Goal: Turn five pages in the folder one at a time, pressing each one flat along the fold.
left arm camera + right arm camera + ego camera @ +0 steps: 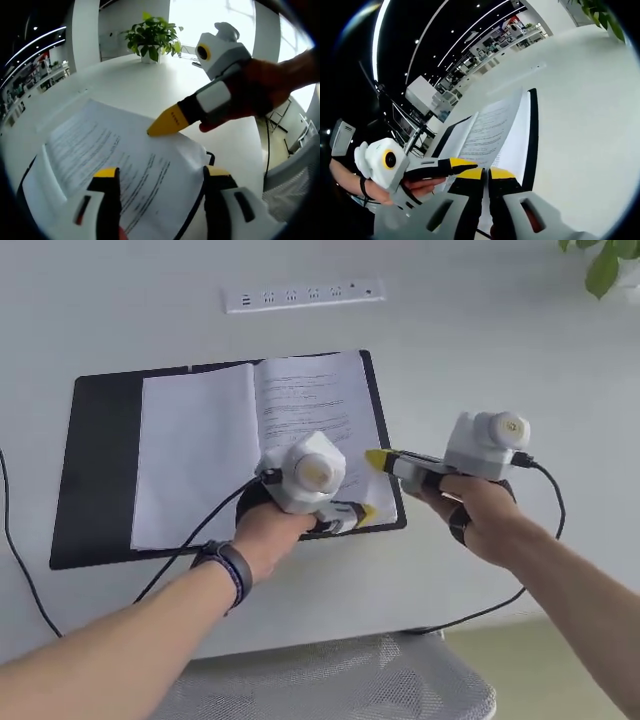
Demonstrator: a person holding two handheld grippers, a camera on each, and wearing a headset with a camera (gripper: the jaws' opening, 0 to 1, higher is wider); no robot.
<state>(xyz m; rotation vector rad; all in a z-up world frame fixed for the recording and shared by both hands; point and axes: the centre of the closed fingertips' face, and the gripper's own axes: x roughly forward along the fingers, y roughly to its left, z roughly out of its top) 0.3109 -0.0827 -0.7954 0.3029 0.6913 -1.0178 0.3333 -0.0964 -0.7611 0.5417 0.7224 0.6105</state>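
Sets up a page turn. Holds left hand-held gripper [162, 172], jaws spread wide and empty, over the near right corner of the folder [100, 440], lying flat on the bench [480, 350]. Points right hand-held gripper [485, 174], jaws pressed together and empty, at that corner. Next likely needs only the top page [310, 405] caught.

The folder [100, 480] lies open and flat on the white table [480, 360], its black cover showing as a broad band on the left and a thin edge on the right. The left page [195, 450] is plain white; the right page [310, 405] carries lines of printed text. They meet at the fold [254, 430] running up the middle
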